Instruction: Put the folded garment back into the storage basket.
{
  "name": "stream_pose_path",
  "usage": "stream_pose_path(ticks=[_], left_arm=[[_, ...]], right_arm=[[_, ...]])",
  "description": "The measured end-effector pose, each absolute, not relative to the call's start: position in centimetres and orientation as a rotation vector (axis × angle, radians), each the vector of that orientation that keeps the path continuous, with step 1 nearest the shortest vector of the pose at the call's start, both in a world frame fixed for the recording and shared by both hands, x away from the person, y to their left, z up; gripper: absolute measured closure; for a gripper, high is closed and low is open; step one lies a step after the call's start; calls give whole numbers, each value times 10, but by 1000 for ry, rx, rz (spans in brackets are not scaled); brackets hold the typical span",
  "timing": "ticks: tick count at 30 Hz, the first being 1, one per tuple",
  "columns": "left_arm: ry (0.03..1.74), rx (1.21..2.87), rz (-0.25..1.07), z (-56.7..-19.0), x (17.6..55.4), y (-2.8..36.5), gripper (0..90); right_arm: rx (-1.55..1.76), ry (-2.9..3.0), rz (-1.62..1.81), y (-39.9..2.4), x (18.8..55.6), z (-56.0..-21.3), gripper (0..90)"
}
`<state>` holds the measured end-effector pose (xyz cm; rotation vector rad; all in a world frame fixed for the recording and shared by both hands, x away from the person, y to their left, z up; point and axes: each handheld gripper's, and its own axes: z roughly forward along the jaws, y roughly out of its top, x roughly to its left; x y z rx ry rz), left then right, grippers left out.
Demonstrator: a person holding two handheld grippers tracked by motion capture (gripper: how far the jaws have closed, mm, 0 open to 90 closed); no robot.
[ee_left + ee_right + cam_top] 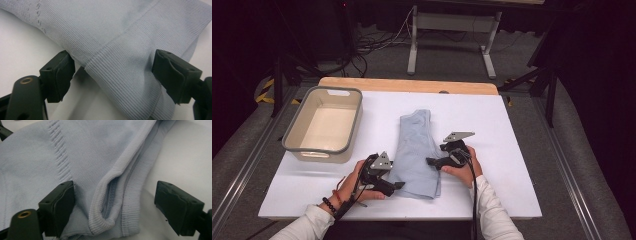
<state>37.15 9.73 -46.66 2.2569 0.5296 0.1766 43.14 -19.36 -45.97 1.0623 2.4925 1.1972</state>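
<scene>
In the high view, the person's forearms (pixel 492 212) are cut off by the bottom edge. The folded light-blue garment (pixel 416 152) hides the tabletop (pixel 512 150) beneath it, and its layers cannot be counted. In both gripper views the garment runs past the frame's upper edges, its full outline unseen.

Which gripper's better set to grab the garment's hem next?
Probably left. The left gripper has open jaws straddling the ribbed hem of the garment. The right gripper is open too, half over bare table.
</scene>
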Motion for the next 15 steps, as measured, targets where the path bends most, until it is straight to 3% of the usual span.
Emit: stream_pose_path(ticks=[7,10,13,15], left_arm=[[544,2264,121,-467,376,98,212],[551,2266,109,-467,377,97,214],[543,2272,92,-466,376,95,233],[536,2271,89,-466,376,96,262]], right_arm=[[1016,2569,1251,-193,431,-459,380],[1029,2592,1263,-192,432,-458,424],[1040,2638,1293,-190,433,-458,583],[1054,2655,1330,-190,433,-459,642]])
